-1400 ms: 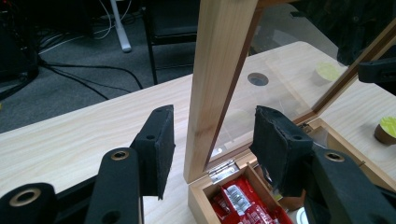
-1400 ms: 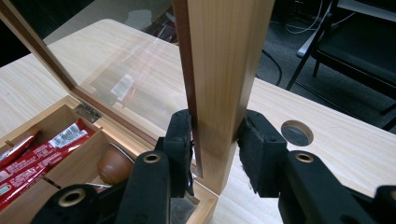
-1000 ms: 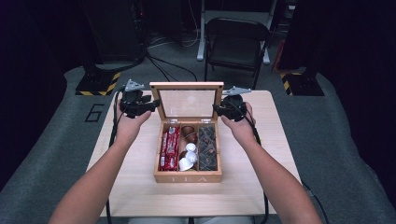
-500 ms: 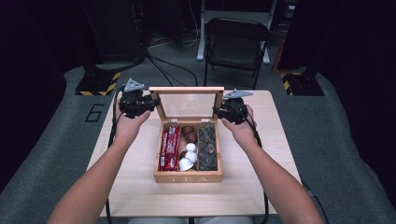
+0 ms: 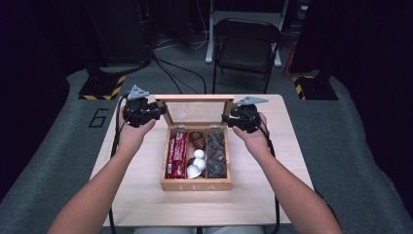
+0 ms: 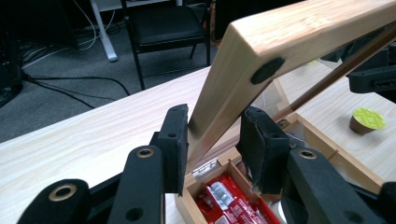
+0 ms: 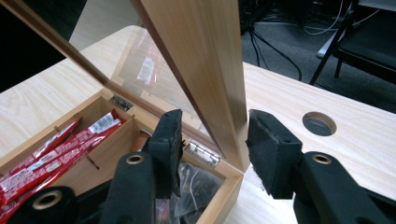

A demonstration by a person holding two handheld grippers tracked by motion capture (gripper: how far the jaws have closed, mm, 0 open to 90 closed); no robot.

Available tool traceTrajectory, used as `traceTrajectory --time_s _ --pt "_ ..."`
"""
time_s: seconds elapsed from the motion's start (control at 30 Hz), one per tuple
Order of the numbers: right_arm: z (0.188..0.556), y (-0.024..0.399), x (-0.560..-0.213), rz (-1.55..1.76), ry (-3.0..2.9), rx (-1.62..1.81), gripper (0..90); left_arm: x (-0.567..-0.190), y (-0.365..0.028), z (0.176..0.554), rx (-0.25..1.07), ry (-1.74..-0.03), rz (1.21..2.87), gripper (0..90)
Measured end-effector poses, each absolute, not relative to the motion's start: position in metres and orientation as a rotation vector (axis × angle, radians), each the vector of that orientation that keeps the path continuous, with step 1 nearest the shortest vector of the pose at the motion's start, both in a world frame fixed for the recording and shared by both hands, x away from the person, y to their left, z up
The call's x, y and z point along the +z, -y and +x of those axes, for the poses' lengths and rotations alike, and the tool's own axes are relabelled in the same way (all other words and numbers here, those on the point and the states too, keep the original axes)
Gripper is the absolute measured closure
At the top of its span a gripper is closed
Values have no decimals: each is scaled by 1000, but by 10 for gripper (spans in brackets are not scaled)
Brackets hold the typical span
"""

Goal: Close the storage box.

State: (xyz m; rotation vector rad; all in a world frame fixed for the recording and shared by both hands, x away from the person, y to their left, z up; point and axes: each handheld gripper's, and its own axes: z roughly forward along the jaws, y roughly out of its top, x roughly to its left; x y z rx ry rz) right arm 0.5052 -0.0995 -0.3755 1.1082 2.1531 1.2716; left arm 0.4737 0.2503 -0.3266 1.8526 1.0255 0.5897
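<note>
A wooden tea box (image 5: 196, 184) sits mid-table, its glass lid (image 5: 195, 110) raised upright. The left gripper (image 5: 157, 111) clamps the lid's left frame edge. The right gripper (image 5: 227, 119) straddles the right edge, its jaws just opening, pads off the wood

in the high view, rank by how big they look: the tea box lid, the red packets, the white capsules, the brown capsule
1. tea box lid, largest by far.
2. red packets, filling the left compartment.
3. white capsules, a small cluster.
4. brown capsule, smallest, though close to a single white one.
</note>
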Motion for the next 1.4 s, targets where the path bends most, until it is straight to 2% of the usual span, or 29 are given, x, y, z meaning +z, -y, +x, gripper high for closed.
traceTrajectory --time_s 0.6,1.4 --pt "480 116 -351 1060 -2156 1327 543 -332 -251 457 587 -1006 1881 617" --pt "446 112 -330 929 -2225 1322 532 -340 -252 440 566 -978 1915 607"
